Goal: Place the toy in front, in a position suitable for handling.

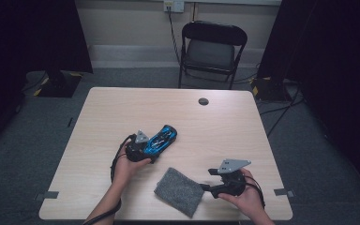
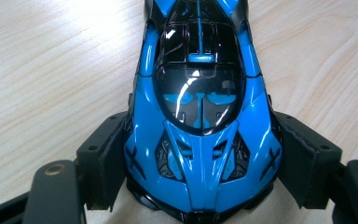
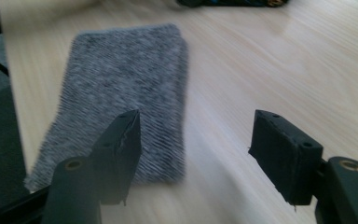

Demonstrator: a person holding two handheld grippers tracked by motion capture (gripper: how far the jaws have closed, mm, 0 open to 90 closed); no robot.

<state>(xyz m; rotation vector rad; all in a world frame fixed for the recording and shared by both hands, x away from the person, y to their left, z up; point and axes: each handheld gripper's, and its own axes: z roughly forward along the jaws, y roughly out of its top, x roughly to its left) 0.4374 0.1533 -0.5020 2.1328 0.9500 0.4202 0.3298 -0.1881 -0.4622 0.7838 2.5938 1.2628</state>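
Jaws: left gripper (image 2: pixel 200 186) pinching blue toy car (image 2: pixel 200 116) | right gripper (image 3: pixel 196 154) spread over grey cloth (image 3: pixel 121 88) | writing: unreadable

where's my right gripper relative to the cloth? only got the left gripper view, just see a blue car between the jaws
Observer: The right gripper sits at the right edge of the grey cloth, near the table's front edge.
Operator: is it holding the cloth
Observer: No. In the right gripper view the jaws stand apart with nothing between them; the cloth lies flat beyond the left jaw.
Operator: how's the car lying on the table
Observer: In the high view the blue car lies at a slant left of centre, with the left gripper clamped on its near end.
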